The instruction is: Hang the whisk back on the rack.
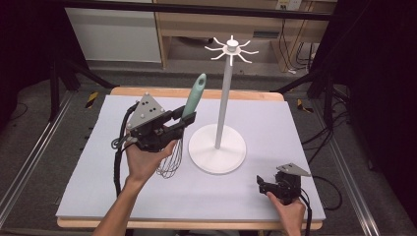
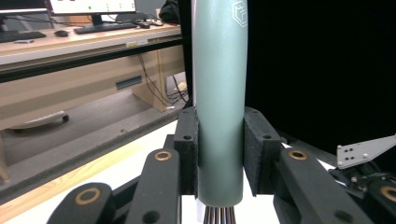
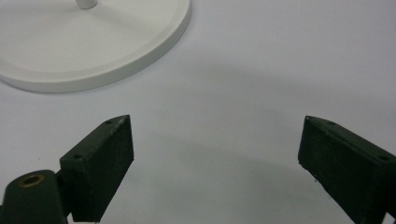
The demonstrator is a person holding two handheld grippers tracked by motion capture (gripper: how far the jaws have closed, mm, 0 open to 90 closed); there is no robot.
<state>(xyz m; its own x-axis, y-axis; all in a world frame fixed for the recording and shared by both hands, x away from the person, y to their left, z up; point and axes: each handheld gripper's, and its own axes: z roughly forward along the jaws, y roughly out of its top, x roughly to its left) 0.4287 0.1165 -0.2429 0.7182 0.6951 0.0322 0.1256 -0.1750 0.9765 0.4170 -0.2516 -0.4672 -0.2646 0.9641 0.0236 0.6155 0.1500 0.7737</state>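
Whisk (image 1: pixel 183 125) sits clamped in the left gripper (image 1: pixel 188 118), a little left of the table's middle in the high view, its handle tilted toward one o'clock and its wire loops hanging low over the mat at about six o'clock from the jaws. In the left gripper view the two black pads press flat against either side of the handle (image 2: pixel 219 107), pinching it just above the point where the wires (image 2: pixel 218 215) leave it. The handle is a smooth, matte, grey-green cylinder with a small embossed hexagonal mark near its top; the wires are thin, shiny metal, bowed into a balloon shape.

The right gripper (image 1: pixel 260 184) rests near the table's front edge at about five o'clock from the stand, held by the right hand (image 1: pixel 290 211). Its jaws are spread wide with nothing between them; in the right gripper view its blocky, dull black pads (image 3: pixel 100 163) hover over the bare, pale mat (image 3: pixel 224 93).

The white stand (image 1: pixel 217 147) has a flat round base, a slim upright pole and a ring of curved hooks on top.
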